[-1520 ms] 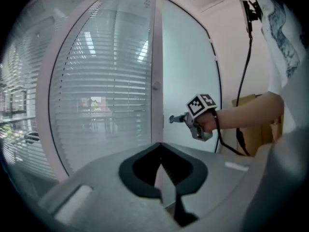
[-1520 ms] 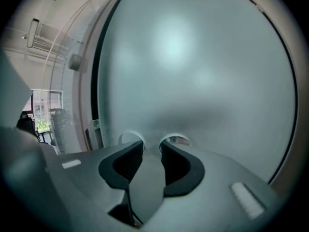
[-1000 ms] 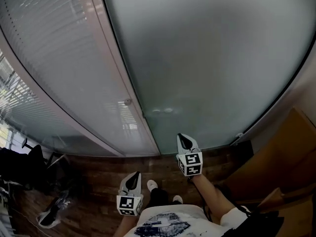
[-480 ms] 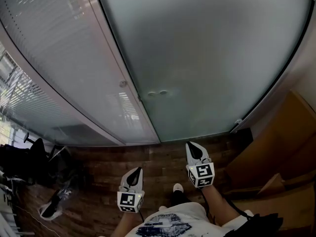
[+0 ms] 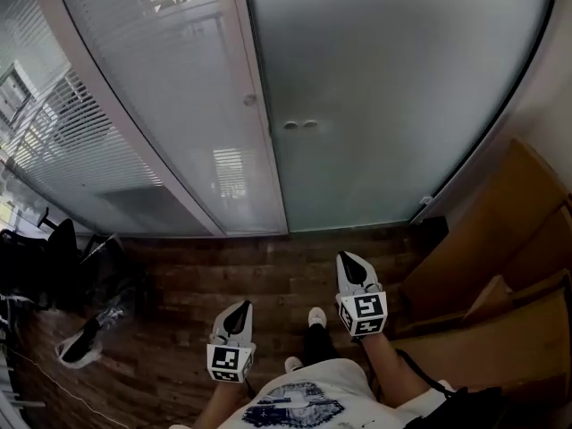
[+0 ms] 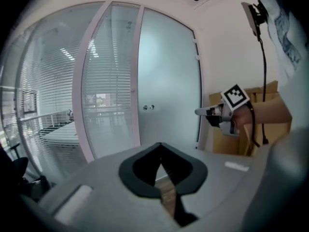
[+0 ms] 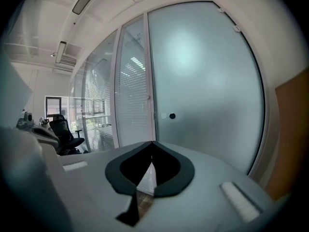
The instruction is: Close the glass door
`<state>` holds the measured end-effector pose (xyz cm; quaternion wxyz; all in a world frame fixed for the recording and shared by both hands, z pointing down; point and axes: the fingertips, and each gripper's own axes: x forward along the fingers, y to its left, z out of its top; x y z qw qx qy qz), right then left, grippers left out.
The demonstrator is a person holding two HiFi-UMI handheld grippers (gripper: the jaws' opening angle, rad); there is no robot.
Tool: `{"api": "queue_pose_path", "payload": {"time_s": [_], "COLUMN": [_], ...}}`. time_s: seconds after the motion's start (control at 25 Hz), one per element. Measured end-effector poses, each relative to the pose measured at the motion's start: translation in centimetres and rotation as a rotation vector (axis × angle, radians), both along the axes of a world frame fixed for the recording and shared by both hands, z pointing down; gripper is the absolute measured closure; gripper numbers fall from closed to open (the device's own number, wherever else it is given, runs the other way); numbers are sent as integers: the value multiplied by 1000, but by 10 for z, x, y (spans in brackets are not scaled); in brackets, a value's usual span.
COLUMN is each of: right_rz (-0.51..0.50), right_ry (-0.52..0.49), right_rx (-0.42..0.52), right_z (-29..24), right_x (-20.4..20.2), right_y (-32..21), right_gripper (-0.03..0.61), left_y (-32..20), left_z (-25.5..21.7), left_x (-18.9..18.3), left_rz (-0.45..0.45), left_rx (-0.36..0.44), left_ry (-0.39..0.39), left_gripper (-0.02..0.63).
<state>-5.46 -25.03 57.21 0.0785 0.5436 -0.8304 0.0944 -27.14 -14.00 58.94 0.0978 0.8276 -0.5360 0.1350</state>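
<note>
The frosted glass door (image 5: 384,96) stands flush against its pale frame (image 5: 264,123), with two small round fittings (image 5: 298,125) near its edge. Both grippers hang over the wooden floor, well back from the door and touching nothing. My left gripper (image 5: 239,309) is shut and empty, and its own view shows the door (image 6: 169,81) far ahead beyond its closed tips (image 6: 160,145). My right gripper (image 5: 350,259) is also shut and empty, a little nearer the door. It points at the door (image 7: 207,91) and the fittings (image 7: 168,115), and shows from the side in the left gripper view (image 6: 200,111).
A glass partition with blinds (image 5: 134,105) runs off to the left of the door. Cardboard boxes (image 5: 500,266) stand against the wall on the right. An office chair (image 5: 36,275) and a dark object on the floor (image 5: 80,342) are at the left. Wooden floor (image 5: 268,275) lies between me and the door.
Both grippers have drawn back from the door, and more floor shows in front of them. The right gripper's tip no longer overlaps the door's bottom edge. Both stay shut.
</note>
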Motion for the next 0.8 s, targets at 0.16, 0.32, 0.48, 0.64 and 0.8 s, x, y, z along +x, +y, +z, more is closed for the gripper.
{"api": "queue_pose_path", "payload": {"time_s": [0.16,0.32,0.48,0.64,0.8], "right_rz": [-9,4,10,6,30], "right_ry": [20,16,19,46,23], "right_rx": [36,67,80,66,50], "right_z": [-14,-32,-38,-34,-30], "right_x": [-9,-11,-14,-13,-8], "right_y": [36,71,103,135,163], "right_gripper": [571,571,571,571,571], "left_y": [37,67,91,112,129], "left_z": [-3,-19,-23,-20,-15], "left_x": [-15,-23,-28,-26,-23], "left_rz": [-24,-29,-21,-8,0], "left_rx": [15,61,82,84,68], "left_ry": [8,15,19,35,52], "left_gripper": [612,612,612,612,612]}}
